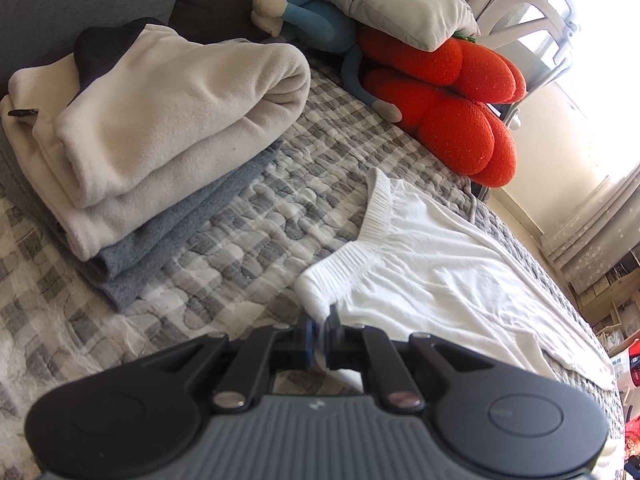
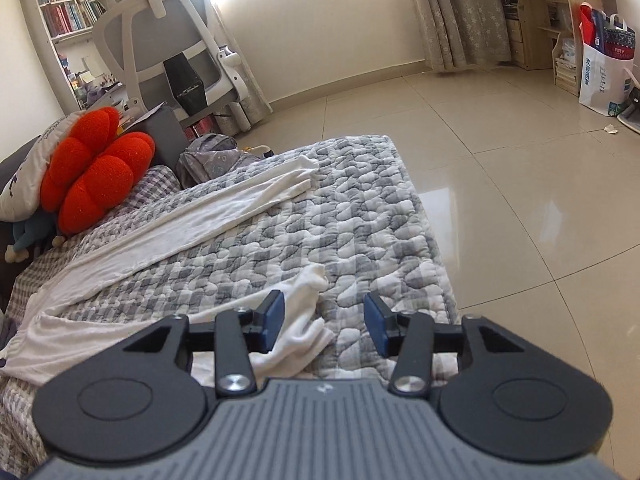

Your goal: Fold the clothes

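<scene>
The left gripper (image 1: 321,334) is clamped on the waistband corner of the white cotton trousers (image 1: 440,272) — spread across the grey checked quilt (image 1: 240,216); the right gripper (image 2: 325,326) is held with fingers apart over a trouser leg near the quilt's edge.

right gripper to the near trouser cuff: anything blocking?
Nothing visible. The right gripper is open, its jaws straddling the near leg end of the white trousers on the checked quilt, with only bare quilt around. The left gripper is shut on the waistband corner.
</scene>
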A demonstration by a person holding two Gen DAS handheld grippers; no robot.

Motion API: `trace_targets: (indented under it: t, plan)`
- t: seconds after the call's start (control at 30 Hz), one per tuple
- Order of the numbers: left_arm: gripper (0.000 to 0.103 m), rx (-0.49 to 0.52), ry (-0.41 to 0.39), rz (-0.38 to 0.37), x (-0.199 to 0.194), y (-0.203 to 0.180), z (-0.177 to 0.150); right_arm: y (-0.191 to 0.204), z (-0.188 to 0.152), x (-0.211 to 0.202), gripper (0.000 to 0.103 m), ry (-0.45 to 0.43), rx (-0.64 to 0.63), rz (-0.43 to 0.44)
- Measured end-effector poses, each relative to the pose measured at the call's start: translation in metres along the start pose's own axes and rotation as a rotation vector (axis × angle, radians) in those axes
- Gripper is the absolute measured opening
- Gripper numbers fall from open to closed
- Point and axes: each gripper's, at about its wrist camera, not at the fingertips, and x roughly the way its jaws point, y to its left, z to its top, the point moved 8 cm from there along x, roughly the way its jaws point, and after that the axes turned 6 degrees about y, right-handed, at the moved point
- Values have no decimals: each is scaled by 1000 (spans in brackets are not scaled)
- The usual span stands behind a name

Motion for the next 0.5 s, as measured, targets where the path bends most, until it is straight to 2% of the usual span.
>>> trace_targets:
  t: [0.1, 0.13, 0.17, 0.2, 0.23, 0.43, 0.5]
  plan:
    - [5, -8, -3, 5, 0, -2, 0, 12, -7, 11, 48, 13, -75, -30]
    - [5, -6, -4, 9, 0, -3, 0, 16, -9, 15, 44, 15, -99, -40]
    - [5, -4, -4, 12, -1, -4, 0, 20, -11, 19, 29, 17, -123, -51]
    - [5, -2, -4, 15, -3, -5, 0, 22, -10, 17, 27, 9, -127, -57]
    - [5, 0, -5, 15, -5, -5, 0, 22, -8, 11, 4, -7, -117, -60]
    - [5, -39, -4, -33, -19, -2, 2, 22, 8, -27, 5, -99, -59, -79]
    - [5, -48, 0, -45, -19, -1, 0, 20, 8, -33, 5, -99, -36, -85]
